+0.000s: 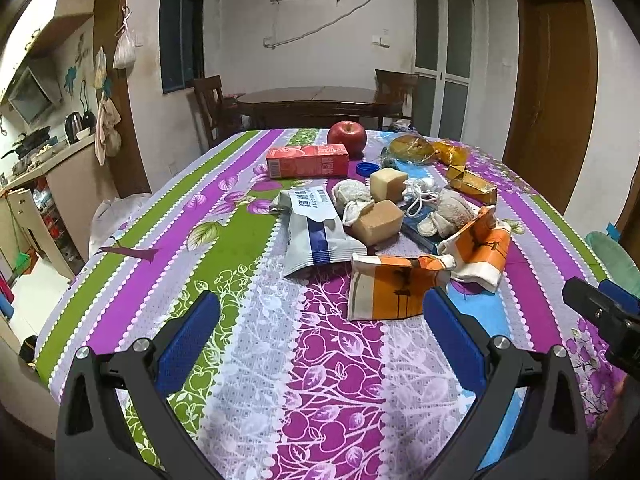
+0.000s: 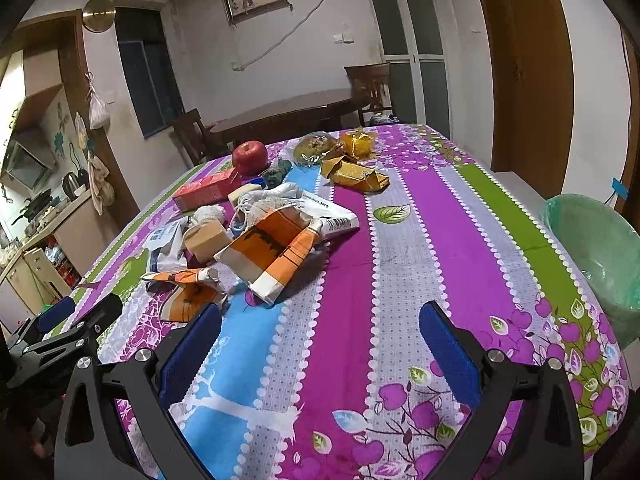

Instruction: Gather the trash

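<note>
Both grippers are hovering over the near edge of the table (image 1: 248, 360), and neither is carrying anything: the left gripper (image 1: 320, 332) is holding its blue-padded jaws wide apart over the patterned cloth, and the right gripper (image 2: 320, 336) is doing the same just beside it. Nearest to them, the crumpled orange wrapper (image 1: 394, 286) is lying just ahead of the left gripper's right-hand finger, with a second orange wrapper (image 2: 276, 252) lying close behind it. Off the table's right edge a bin lined with a green bag (image 2: 600, 248) is standing within the right gripper's reach. Further in, a grey-and-blue wipes packet (image 1: 320, 232) is lying flat beside two tan blocks (image 1: 378, 220), some balled-up tissue or cloth (image 1: 352, 196), a white cord (image 1: 420, 194) and a worn soft toy (image 1: 448, 212). Behind those a red carton (image 1: 308, 160) is lying on its side with a blue cap (image 1: 367, 169) next to it, gold foil wrappers (image 2: 356, 174) are resting toward the right, and a red apple (image 1: 347, 137) is sitting at the far end beside a clear bag of bread (image 2: 316, 146). As I read it, the collecting is only just starting, with the pile untouched and the first pick being lined up. The next move seems to call for the left gripper dipping onto the nearest orange wrapper, pinching a raised fold, then carrying it across to the bin; whether the blocks and the toy count as trash I cannot tell.
</note>
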